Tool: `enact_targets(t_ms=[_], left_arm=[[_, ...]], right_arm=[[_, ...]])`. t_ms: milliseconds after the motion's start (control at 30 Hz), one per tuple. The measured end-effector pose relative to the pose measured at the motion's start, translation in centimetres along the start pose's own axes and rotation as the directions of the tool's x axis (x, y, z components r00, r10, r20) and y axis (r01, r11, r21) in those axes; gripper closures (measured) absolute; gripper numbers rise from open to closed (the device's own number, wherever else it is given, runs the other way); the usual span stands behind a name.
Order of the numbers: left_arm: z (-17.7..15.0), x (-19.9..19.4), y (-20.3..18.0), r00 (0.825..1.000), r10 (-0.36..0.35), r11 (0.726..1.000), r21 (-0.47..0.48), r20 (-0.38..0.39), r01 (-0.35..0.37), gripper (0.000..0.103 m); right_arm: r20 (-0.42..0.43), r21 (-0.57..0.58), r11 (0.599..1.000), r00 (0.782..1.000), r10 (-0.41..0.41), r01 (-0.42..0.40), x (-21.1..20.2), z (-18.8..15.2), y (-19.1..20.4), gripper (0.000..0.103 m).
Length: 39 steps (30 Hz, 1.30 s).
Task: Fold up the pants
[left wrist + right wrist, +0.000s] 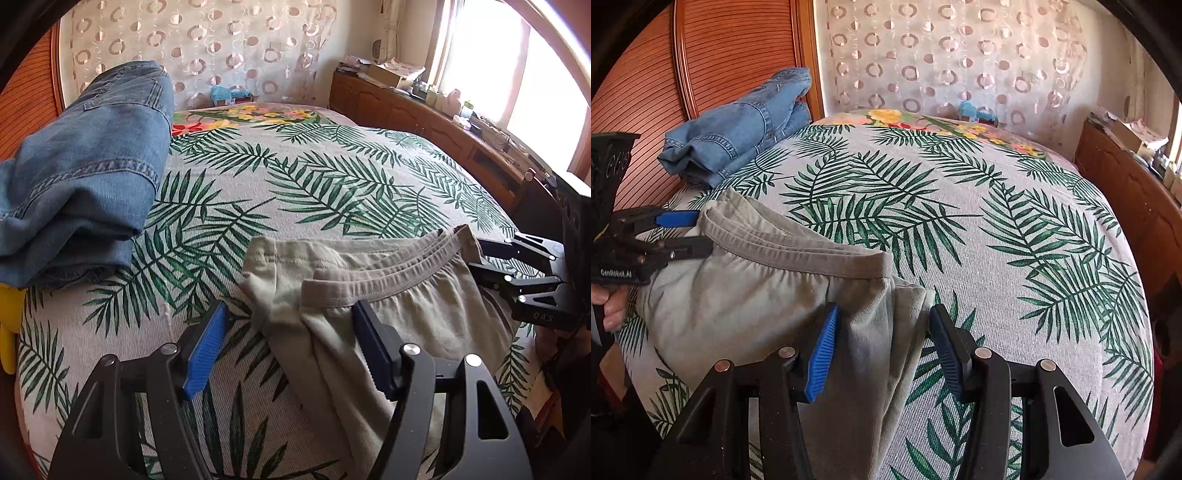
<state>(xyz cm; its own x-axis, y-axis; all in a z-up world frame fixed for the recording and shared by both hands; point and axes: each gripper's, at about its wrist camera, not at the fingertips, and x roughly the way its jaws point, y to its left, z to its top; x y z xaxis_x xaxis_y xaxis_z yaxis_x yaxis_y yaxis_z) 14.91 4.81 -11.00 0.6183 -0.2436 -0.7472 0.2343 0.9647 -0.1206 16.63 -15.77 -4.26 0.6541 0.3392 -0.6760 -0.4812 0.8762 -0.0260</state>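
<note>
free: bedspread middle and far side | blocked: folded jeans at headboard

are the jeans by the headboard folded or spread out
Folded: the jeans lie in a compact stack of doubled layers at the edge of the bed, not spread flat.

Sunlit window above wooden cabinets; ring-patterned curtain behind.
</note>
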Motion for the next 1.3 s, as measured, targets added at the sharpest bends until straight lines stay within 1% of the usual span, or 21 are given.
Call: enact_targets(t_ms=[200,333,367,400,433,467,500,567,633,700,767,833,867,933,1033,1167,1300], left_arm=[[0.2,0.8,0.0,1.0,-0.004,1.0,-0.004,-0.023,0.004,0.033],[0.2,0.8,0.0,1.0,-0.004,1.0,-0.007,-0.017,0.004,0.033],[0.1,0.8,0.0,1.0,-0.003,1.0,-0.005,-0.011,0.003,0.035],[0.1,0.8,-0.1,1.0,-0.004,1.0,0.001,-0.005,0.004,0.042],[0.0,0.7,-0.2,1.0,-0.013,1.0,0.005,-0.001,0.013,0.046],[-0.1,0.6,-0.3,1.0,-0.031,0.999,0.007,0.002,0.031,0.056],[-0.1,0.6,-0.4,0.999,-0.042,0.999,0.009,0.002,0.042,0.062],[-0.2,0.5,-0.6,0.998,-0.055,0.998,0.011,0.005,0.055,0.07],[-0.1,0.3,-0.7,0.998,-0.055,0.998,0.005,0.01,0.055,0.073],[-0.2,-0.1,-0.8,0.998,-0.061,0.998,-0.002,0.024,0.061,0.081],[-0.2,-0.7,-1.0,0.997,-0.066,0.998,-0.008,0.041,0.066,0.083],[-0.2,-1.2,-1.3,0.996,-0.068,0.998,-0.002,0.064,0.068,0.085],[-0.2,-1.5,-1.5,0.995,-0.07,0.998,-0.001,0.073,0.07,0.085],[-0.3,-2.0,-1.8,0.994,-0.069,0.998,0.001,0.089,0.069,0.086],[-0.3,-2.9,-2.2,0.991,-0.067,0.998,0.006,0.119,0.067,0.086],[-0.4,-4.4,-2.9,0.985,-0.063,0.998,0.018,0.163,0.061,0.087],[-0.2,-6.3,-3.7,0.975,-0.059,0.998,0.043,0.215,0.051,0.087]], right_arm=[[0.001,-0.001,1.0,1.0,0.0,0.0,-0.1,-0.1,0.0,0.051],[0.001,-0.001,1.0,1.0,0.0,0.0,-0.1,0.0,0.0,0.051],[0.001,-0.001,1.0,1.0,0.0,0.0,-0.1,0.0,0.0,0.051],[0.002,0.0,1.0,1.0,0.001,-0.001,-0.1,-0.1,0.0,0.051],[0.002,0.001,1.0,1.0,0.002,-0.002,-0.1,-0.1,0.0,0.051],[0.002,0.002,1.0,1.0,0.003,-0.003,-0.1,0.0,-0.1,0.051],[0.002,0.002,1.0,1.0,0.004,-0.004,-0.1,-0.1,-0.1,0.051],[0.002,0.002,1.0,1.0,0.004,-0.004,-0.1,0.0,-0.1,0.051],[0.001,0.003,1.0,1.0,0.003,-0.003,-0.1,0.0,-0.1,0.051],[0.001,0.003,1.0,1.0,0.004,-0.004,-0.1,0.0,-0.1,0.052],[0.003,0.002,1.0,1.0,0.011,-0.011,-0.1,-0.1,-0.1,0.057],[0.006,-0.003,1.0,1.0,0.026,-0.026,-0.2,-0.1,0.1,0.066],[0.006,-0.006,0.999,0.999,0.032,-0.032,-0.2,-0.1,0.1,0.068],[0.005,-0.008,0.999,0.999,0.047,-0.047,-0.3,-0.1,0.3,0.079],[0.005,-0.003,0.998,0.998,0.066,-0.066,-0.4,-0.1,0.4,0.09],[0.035,0.003,0.999,0.998,0.052,-0.052,-1.0,-0.3,0.5,0.092],[0.098,0.023,0.998,0.994,0.049,-0.052,-2.8,-0.6,0.6,0.093]])
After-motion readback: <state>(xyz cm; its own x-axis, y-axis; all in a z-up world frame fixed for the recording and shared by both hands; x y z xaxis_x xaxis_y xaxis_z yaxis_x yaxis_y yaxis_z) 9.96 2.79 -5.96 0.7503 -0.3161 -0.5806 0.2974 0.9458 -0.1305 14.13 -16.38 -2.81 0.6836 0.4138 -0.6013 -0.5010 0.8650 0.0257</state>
